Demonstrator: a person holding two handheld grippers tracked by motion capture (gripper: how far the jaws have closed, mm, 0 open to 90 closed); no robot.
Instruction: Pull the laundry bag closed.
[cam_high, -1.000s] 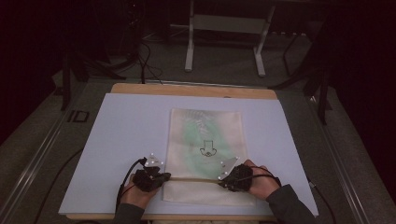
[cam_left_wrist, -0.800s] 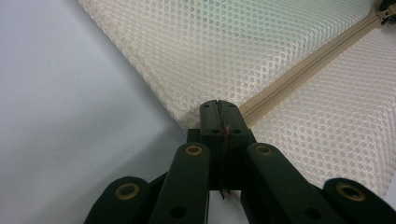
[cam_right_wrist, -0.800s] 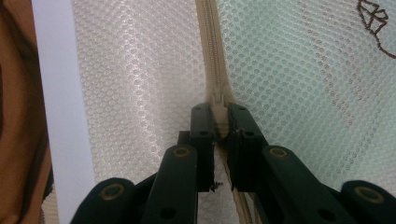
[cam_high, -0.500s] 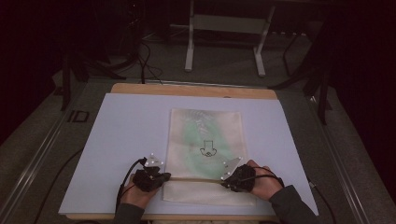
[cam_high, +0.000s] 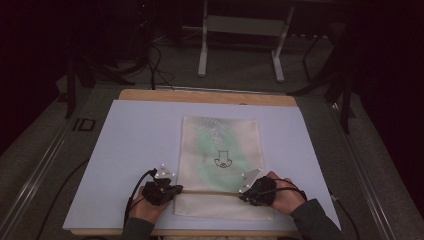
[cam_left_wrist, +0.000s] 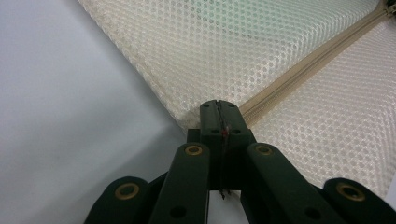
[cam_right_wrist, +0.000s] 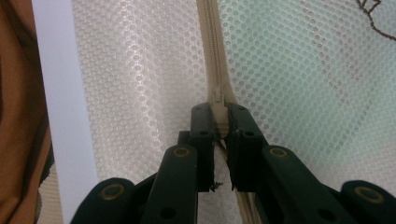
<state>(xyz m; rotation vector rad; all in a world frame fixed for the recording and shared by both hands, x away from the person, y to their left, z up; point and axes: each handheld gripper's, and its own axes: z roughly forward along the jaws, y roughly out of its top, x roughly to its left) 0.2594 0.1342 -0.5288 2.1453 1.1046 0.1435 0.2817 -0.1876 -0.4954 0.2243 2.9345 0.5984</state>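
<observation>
High view: a cream mesh zipper pouch (cam_high: 220, 165) lay at the white table's (cam_high: 135, 145) centre.
Left gripper (cam_left_wrist: 219, 119), at seven o'clock, pinched the pouch's edge; right gripper (cam_right_wrist: 219, 116), at five, clasped the zipper pull (cam_right_wrist: 218, 100). Zipper apparently unopened.

A mesh bag (cam_high: 220, 165) lies flat on the surface (cam_high: 130, 150), between the two tongs. The left tongs (cam_high: 176, 189) sit at its left edge, the right tongs (cam_high: 245, 194) near its right edge, both at the ends of the zipper (cam_high: 210, 192) that runs between them across the bag's near part.
</observation>
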